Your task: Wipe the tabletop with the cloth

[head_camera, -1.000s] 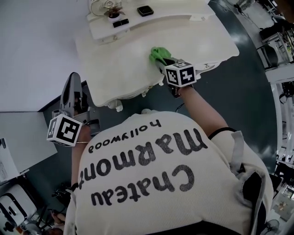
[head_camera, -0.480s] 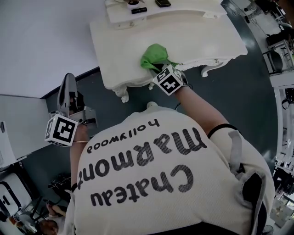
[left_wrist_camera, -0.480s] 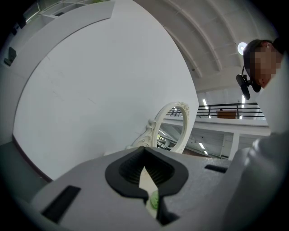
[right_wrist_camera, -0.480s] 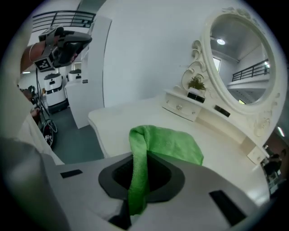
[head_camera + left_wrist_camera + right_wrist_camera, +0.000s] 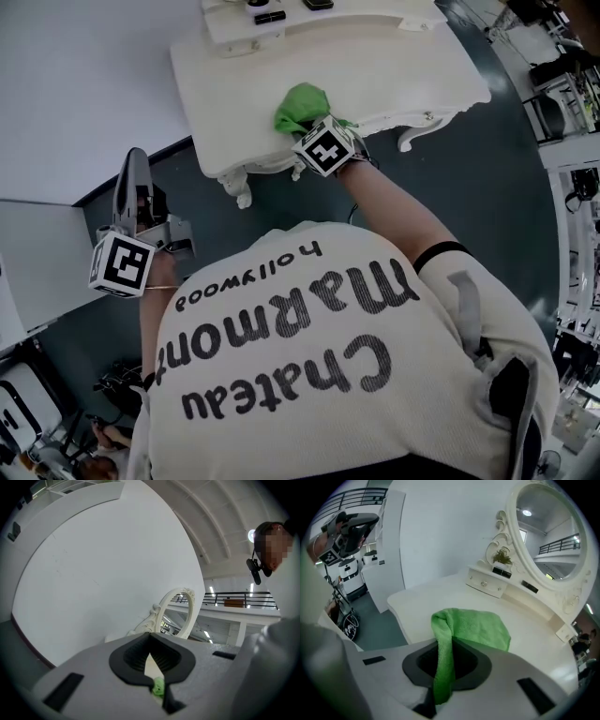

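Note:
The green cloth [image 5: 302, 105] lies bunched on the white dressing tabletop [image 5: 394, 70], near its front edge and left of the middle. My right gripper [image 5: 312, 128] is shut on the cloth [image 5: 473, 627]; a fold of it runs down between the jaws, and the free part spreads on the table ahead. The right gripper [image 5: 443, 670] sits low over the front left part of the top. My left gripper [image 5: 134, 164] hangs off the table over the dark floor, pointing up along the white wall. Its jaws are together with nothing held [image 5: 152, 667].
An oval mirror [image 5: 548, 531] stands at the back of the table over a small drawer shelf [image 5: 490, 583] with a potted plant [image 5: 502, 557] and dark items. A white wall [image 5: 84, 84] is to the left. Racks and equipment [image 5: 562, 103] stand at the right.
My right gripper has dragged the cloth leftward along the table's front edge, from right of the middle towards the left corner. The left gripper has hardly moved.

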Tool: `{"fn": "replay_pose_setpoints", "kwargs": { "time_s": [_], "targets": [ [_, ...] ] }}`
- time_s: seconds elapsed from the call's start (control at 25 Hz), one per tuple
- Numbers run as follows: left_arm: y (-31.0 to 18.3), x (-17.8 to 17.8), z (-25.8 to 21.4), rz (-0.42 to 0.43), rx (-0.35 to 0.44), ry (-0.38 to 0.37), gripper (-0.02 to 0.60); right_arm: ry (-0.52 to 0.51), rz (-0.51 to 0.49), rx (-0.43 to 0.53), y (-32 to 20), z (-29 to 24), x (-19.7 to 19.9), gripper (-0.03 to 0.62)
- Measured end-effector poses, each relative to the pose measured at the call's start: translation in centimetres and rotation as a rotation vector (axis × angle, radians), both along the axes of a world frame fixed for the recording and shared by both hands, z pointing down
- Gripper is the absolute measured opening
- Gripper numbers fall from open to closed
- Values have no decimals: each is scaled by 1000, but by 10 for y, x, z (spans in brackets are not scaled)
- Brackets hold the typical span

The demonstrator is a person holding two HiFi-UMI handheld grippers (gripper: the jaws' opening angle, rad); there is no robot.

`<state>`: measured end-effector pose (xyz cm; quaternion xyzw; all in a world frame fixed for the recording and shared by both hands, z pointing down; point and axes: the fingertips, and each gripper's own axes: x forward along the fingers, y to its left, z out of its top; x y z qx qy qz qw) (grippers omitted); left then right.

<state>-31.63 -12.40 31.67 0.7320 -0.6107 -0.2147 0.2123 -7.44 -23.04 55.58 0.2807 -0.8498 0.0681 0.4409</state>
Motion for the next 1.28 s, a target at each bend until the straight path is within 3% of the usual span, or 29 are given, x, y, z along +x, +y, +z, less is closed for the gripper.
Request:
{"fn": "replay_pose_setpoints", "kwargs": {
  "time_s": [0.56,0.96,1.12,1.28],
  "targets": [
    [-13,73,-1,13,-31,-8,8,-112,24,-16,-14,-5,52,44],
    [-20,141,2,-3,-45,36,8,-150,27,-35,-34,-4,108,44],
    [-18,159,11,-12,-86,-1,8,-167,25,-39,-38,-4,128,44],
    [-22,182,11,-12,-75,32,8,-189,26,-32,-46,-6,143,44]
  ]
}}
